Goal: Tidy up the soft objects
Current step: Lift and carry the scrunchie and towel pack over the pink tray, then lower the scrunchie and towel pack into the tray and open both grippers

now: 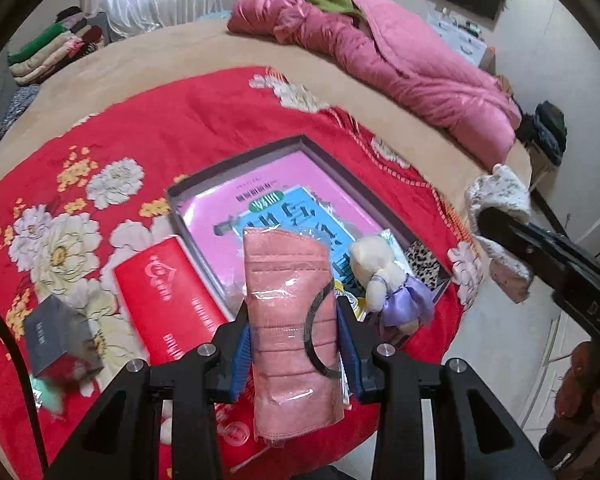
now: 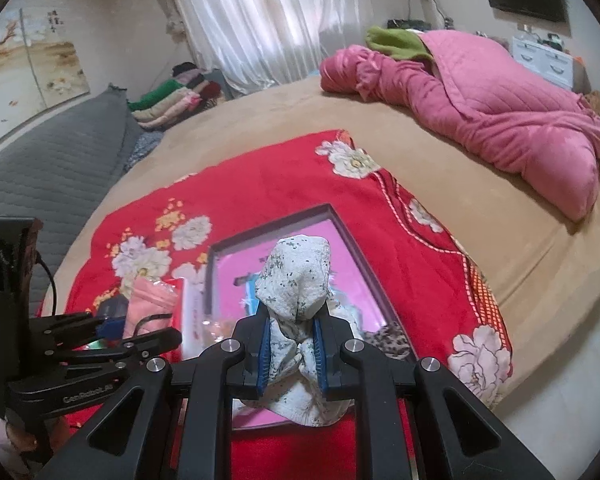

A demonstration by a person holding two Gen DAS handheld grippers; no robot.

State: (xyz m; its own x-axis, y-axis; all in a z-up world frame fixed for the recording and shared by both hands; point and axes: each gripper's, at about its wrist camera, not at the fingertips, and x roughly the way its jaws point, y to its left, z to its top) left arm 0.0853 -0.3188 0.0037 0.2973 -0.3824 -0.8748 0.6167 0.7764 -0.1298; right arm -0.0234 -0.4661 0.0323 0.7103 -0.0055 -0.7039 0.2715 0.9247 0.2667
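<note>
My left gripper [image 1: 296, 320] is shut on a pink face-mask pack in clear wrap [image 1: 292, 312], held above the red floral blanket [image 1: 172, 128]. My right gripper [image 2: 290, 328] is shut on a white floral cloth [image 2: 296, 276], held above the shallow grey box [image 2: 352, 236]. The box [image 1: 300, 142] holds a pink sheet, a blue packet [image 1: 300, 216] and a leopard-print piece [image 1: 422, 260]. A small plush bear in a purple skirt [image 1: 384, 276] lies at the box's near edge. The right gripper with the cloth [image 1: 496, 200] shows at the right of the left wrist view.
A red packet [image 1: 168, 300] and a small grey box [image 1: 56, 336] lie on the blanket left of the box. A pink quilt [image 2: 480, 108] is heaped at the bed's far right. Folded clothes [image 2: 168, 100] are stacked at the far left. The bed edge and floor lie to the right.
</note>
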